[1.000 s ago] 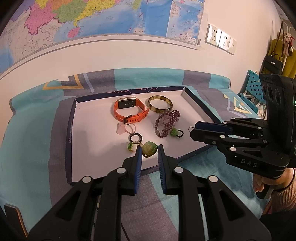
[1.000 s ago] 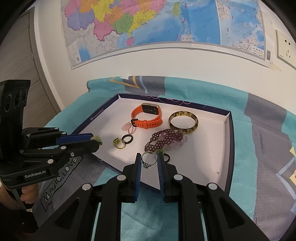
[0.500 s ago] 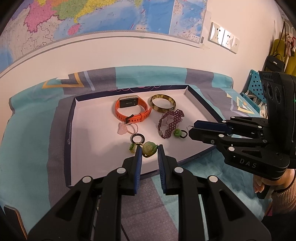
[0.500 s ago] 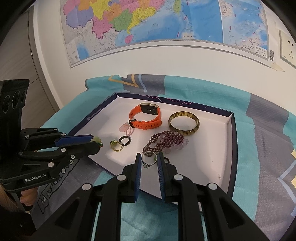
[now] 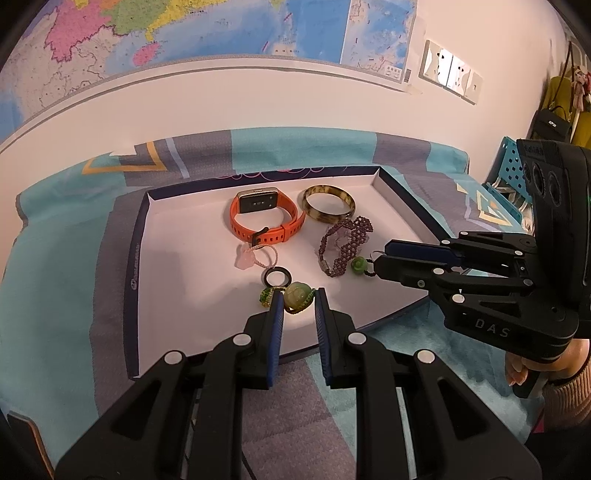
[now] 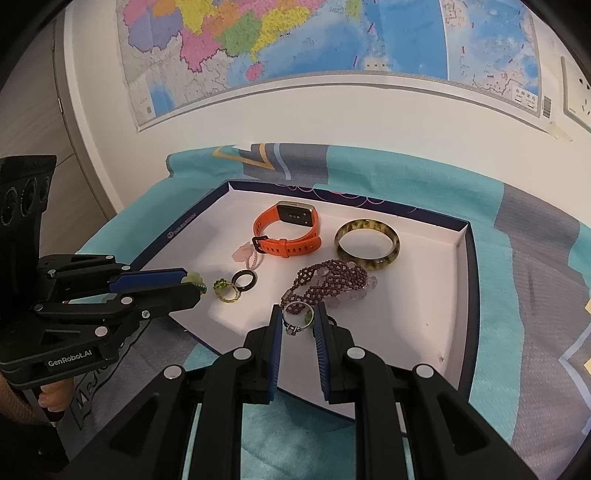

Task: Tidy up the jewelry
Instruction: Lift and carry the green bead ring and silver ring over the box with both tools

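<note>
Jewelry tray (image 5: 137, 266) on teal cloth (image 5: 55, 258) | wall map (image 5: 184, 29) | jaws: left holds jade pendant (image 5: 296, 294), right silver ring (image 6: 297, 316)

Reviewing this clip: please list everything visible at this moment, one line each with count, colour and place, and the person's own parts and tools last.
tray: one, white inside, dark blue rim, on the cloth
cloth: one, teal and grey, covering the table
watch: one, orange strap, far part of tray
bangle: one, brown mottled, right of watch
beaded bracelet: one, purple, mid tray
pink charm: one, on a loop, near the watch buckle
black ring: one, mid tray
green beaded ring: one, beside black ring
jade pendant: one, pale green, in left gripper
silver ring: one, in right gripper
map: one, multicoloured, on wall
left gripper: black, blue fingers
right gripper: black, blue fingers
</note>
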Action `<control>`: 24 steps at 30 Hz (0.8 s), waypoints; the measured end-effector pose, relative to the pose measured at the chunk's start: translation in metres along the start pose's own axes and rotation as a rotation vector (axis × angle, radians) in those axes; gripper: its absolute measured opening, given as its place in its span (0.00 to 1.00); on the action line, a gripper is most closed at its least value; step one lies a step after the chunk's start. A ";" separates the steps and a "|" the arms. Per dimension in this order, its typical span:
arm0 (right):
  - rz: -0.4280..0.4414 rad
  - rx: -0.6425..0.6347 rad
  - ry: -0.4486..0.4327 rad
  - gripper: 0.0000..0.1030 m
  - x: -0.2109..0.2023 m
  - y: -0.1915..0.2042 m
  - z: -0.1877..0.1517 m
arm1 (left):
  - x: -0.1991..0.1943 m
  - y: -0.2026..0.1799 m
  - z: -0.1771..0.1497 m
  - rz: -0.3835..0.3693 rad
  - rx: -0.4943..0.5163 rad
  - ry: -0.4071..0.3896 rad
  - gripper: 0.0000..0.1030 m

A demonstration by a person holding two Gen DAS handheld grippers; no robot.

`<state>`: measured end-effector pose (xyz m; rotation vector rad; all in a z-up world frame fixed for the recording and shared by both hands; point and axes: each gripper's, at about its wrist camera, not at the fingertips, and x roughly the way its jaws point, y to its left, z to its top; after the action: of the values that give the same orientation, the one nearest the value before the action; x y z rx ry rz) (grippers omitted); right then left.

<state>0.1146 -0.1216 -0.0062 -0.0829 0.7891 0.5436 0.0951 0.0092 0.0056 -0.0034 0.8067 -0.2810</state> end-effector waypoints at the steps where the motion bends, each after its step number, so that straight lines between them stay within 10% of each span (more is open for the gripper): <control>1: -0.001 0.000 0.001 0.15 0.001 0.000 0.000 | 0.000 0.000 0.000 0.001 0.000 0.001 0.17; 24: -0.016 0.013 0.027 0.15 0.014 -0.002 0.002 | 0.013 0.003 0.000 0.014 -0.019 0.027 0.17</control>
<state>0.1251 -0.1169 -0.0153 -0.0846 0.8178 0.5233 0.1042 0.0088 -0.0035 -0.0116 0.8360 -0.2612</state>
